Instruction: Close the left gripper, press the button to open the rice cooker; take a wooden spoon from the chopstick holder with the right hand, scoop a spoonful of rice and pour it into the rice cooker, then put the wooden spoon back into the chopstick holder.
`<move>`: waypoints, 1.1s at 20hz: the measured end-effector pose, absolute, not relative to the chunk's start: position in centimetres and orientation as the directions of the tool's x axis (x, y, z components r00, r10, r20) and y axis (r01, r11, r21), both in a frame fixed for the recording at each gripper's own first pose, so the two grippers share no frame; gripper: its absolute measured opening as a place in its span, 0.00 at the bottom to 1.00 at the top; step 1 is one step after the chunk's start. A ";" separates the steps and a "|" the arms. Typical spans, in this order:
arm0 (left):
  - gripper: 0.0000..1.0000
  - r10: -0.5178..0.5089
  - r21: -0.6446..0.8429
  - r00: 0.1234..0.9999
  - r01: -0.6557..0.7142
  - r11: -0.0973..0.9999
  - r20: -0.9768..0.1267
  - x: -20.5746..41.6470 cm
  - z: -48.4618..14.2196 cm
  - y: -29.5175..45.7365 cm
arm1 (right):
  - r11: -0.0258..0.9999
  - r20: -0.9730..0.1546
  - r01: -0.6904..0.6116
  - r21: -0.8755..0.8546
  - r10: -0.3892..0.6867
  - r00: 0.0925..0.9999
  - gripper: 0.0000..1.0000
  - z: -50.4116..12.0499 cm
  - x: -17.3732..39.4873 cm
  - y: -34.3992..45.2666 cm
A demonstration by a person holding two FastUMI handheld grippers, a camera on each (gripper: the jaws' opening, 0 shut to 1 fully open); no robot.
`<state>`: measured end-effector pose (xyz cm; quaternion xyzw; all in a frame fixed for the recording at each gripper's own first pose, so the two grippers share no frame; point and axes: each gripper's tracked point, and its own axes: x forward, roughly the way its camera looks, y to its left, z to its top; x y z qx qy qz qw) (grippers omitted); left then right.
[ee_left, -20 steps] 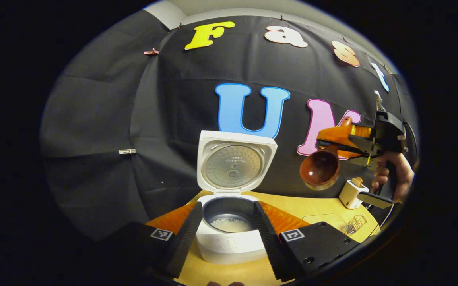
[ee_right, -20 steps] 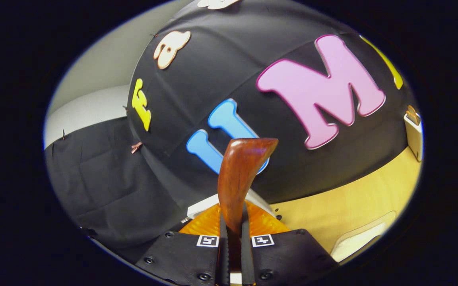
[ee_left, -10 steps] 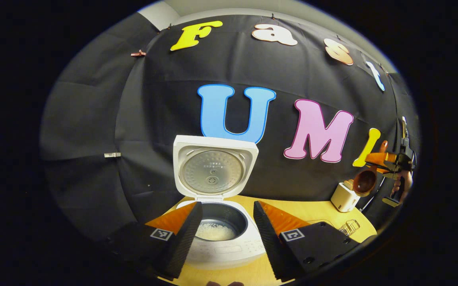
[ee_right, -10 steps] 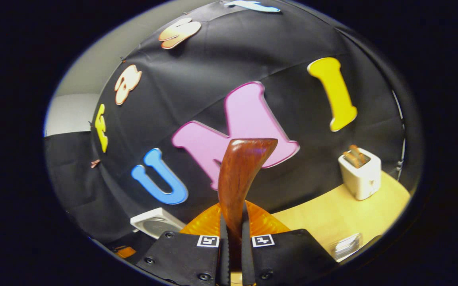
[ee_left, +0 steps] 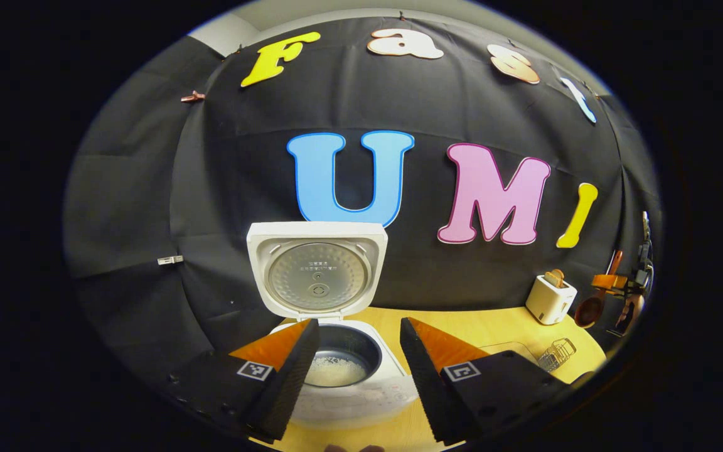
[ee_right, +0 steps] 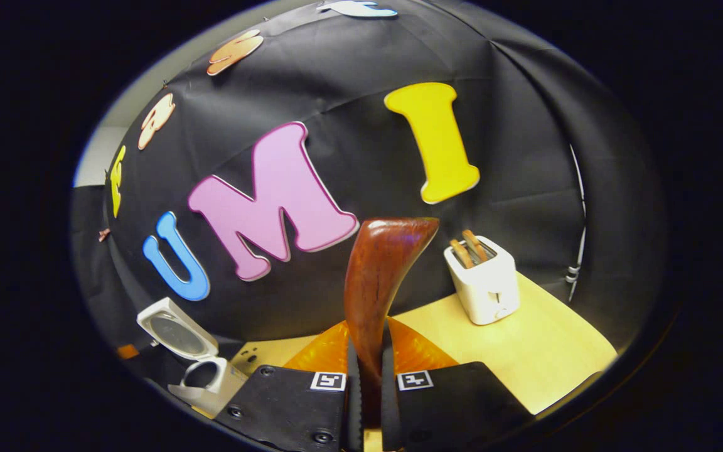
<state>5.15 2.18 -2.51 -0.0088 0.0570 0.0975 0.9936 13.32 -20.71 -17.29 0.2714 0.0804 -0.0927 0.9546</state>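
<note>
The white rice cooker [ee_left: 361, 395] stands with its lid [ee_left: 316, 276] upright and a little rice [ee_left: 334, 371] in the dark pot. My left gripper [ee_left: 358, 325] hovers in front of it, open, with the pot seen between the fingers. Far to the right, beyond the toaster, my right gripper [ee_left: 626, 284] carries the wooden spoon [ee_left: 589, 309], bowl hanging down. In the right gripper view the spoon handle [ee_right: 379, 282] rises from my right gripper [ee_right: 369, 346], which is shut on it. The cooker [ee_right: 201, 380] lies low at the left there.
A white toaster [ee_left: 550, 299] [ee_right: 484, 284] with bread slices stands at the back right of the wooden table [ee_right: 550, 358]. A small wire holder [ee_left: 557, 354] sits in front of it, with a clear flat tray [ee_left: 512, 348] beside it.
My right gripper has carried the spoon away from beside the cooker to the far right, past the toaster, and its view has swung onto the toaster. The left gripper stays open and has drawn back.
</note>
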 end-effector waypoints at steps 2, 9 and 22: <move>0.83 0.192 -0.005 0.972 -0.194 0.981 -0.133 5.5 -2.9 1.7 | 0.841 -0.240 0.246 0.481 -0.144 0.960 0.15 -19.9 13.1 -21.3; 0.83 0.188 -0.008 0.967 -0.192 0.981 -0.175 6.4 -3.5 0.7 | 0.859 -0.315 0.296 0.418 -0.168 0.934 0.15 -26.8 13.6 -21.4; 0.83 0.189 0.045 0.960 -0.184 0.982 -0.207 6.0 -3.6 0.3 | 0.838 -0.388 0.347 0.420 -0.180 0.904 0.17 -33.2 13.8 -20.7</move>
